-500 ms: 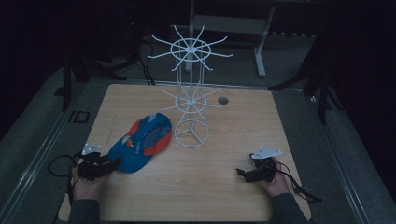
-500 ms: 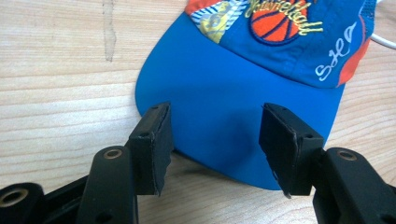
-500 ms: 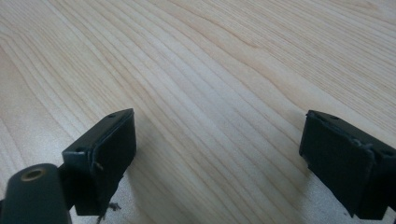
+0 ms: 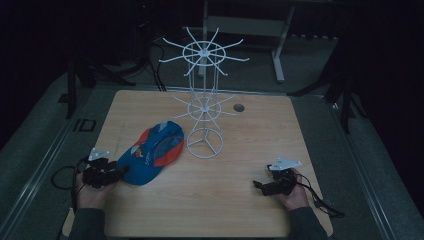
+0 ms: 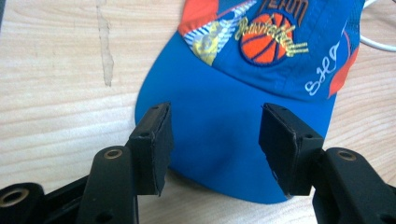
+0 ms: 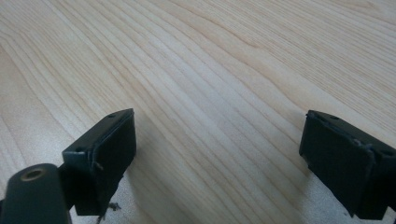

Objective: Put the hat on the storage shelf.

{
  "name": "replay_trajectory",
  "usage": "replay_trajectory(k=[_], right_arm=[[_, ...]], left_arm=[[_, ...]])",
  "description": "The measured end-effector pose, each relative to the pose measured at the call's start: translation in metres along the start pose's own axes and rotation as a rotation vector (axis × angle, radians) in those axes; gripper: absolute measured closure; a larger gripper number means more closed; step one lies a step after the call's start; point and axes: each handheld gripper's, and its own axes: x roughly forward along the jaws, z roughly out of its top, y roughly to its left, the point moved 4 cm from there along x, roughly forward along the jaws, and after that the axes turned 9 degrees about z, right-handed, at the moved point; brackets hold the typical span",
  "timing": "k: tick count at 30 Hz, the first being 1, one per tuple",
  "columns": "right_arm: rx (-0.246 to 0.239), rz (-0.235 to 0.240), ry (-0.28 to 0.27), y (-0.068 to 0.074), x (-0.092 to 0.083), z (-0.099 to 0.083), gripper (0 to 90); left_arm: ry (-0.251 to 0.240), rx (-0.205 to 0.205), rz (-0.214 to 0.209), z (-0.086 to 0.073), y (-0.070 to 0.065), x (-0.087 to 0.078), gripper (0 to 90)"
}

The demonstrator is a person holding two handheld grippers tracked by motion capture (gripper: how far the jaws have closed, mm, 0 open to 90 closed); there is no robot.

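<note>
1. a blue and orange cap [image 4: 152, 152] lies on the near left of the wooden surface [image 4: 250, 150], its brim pointing near-left and its crown toward a white wire rack [image 4: 204, 100].
2. the left hand-held gripper [image 4: 120, 172] is right at the brim's edge, jaws apart, straddling the brim [image 5: 215, 154] without pinching it.
3. the right hand-held gripper [image 4: 257, 186] rests open, well apart on the near right, so the left hand is the nearer.
</note>
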Motion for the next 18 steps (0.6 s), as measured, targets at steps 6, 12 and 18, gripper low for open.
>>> replay_trajectory(k=[6,12,18], right_arm=[[0.001,0.0,0.0,0.0,0.0,0.0,10.6],[0.005,-0.001,0.002,0.0,0.0,0.0,10.7],[0.002,-0.001,0.0,0.0,0.0,0.0,10.7]], left_arm=[[0.007,0.009,0.0,0.006,0.0,0.002,44.7],[0.006,0.021,-0.01,0.014,-0.002,0.0,44.7],[0.026,0.05,-0.013,0.019,-0.004,0.0,43.4]])
